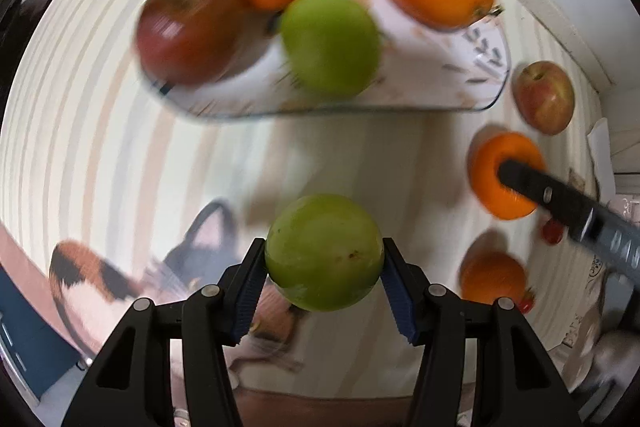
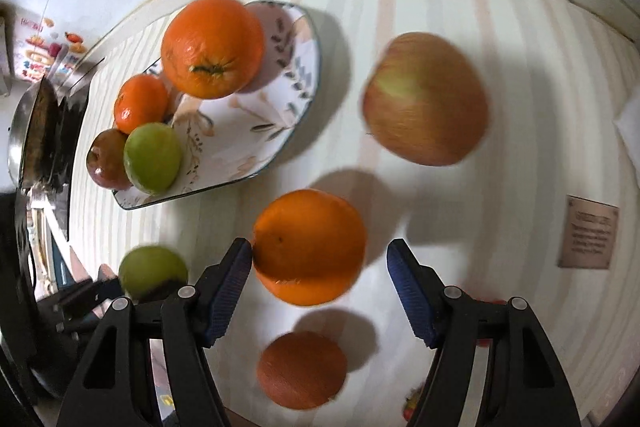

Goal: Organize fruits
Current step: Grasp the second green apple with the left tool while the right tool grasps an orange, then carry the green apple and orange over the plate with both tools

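Observation:
My left gripper (image 1: pixel 324 247) is shut on a green apple (image 1: pixel 324 251), both blue pads against its sides; in the right wrist view this apple (image 2: pixel 152 271) is at the lower left. A patterned plate (image 1: pixel 492 99) (image 2: pixel 308 95) carries two oranges, a dark red apple (image 1: pixel 188 31) and another green apple (image 1: pixel 330 43). My right gripper (image 2: pixel 320 247) stands open around an orange (image 2: pixel 310 247) on the striped cloth: the left pad is at its skin, the right pad stands off. One right finger (image 1: pixel 520 179) crosses that orange (image 1: pixel 492 195).
A red-yellow apple (image 2: pixel 424 99) lies right of the plate. A darker orange (image 2: pixel 302 369) sits nearer, with small red fruits (image 1: pixel 552 231) beside it. A brown card (image 2: pixel 588 231) lies at the right. A wall borders the table's far side. A calico shape (image 1: pixel 100 279) shows below the near edge.

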A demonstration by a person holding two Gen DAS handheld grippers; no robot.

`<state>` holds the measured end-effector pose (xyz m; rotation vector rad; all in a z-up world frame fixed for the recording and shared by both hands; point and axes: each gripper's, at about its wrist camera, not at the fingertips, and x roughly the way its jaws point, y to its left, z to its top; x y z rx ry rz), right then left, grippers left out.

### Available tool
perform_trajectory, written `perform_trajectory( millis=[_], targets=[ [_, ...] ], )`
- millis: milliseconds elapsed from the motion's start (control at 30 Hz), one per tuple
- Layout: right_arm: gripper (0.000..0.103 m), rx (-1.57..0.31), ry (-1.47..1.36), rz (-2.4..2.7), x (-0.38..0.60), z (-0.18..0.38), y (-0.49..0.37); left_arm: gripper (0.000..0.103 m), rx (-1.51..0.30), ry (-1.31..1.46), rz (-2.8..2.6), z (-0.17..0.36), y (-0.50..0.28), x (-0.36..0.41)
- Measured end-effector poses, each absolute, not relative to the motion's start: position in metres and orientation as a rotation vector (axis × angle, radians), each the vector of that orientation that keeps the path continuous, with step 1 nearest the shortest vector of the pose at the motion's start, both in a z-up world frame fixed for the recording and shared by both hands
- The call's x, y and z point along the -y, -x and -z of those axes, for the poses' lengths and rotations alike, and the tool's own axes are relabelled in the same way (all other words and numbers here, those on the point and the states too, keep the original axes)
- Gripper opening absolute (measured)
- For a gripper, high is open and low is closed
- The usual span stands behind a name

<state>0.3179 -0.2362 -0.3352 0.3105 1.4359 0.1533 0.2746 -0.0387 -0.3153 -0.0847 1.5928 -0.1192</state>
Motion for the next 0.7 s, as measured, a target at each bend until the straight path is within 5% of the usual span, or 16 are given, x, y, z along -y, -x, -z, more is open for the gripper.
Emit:
perform_trajectory(
  millis=[100, 700],
  targets=[
    [0.066, -1.459, -0.260, -0.160, 0.222, 0.342, -0.321, 0.053, -1.607, 0.143, 0.083, 0.325, -0.269, 0.020],
    [0.066, -1.498, -0.221, -0.185, 0.225, 0.352, -0.320, 0.053, -1.572, 0.190, 0.051, 0.328, -0.302, 0.019]
  ],
)
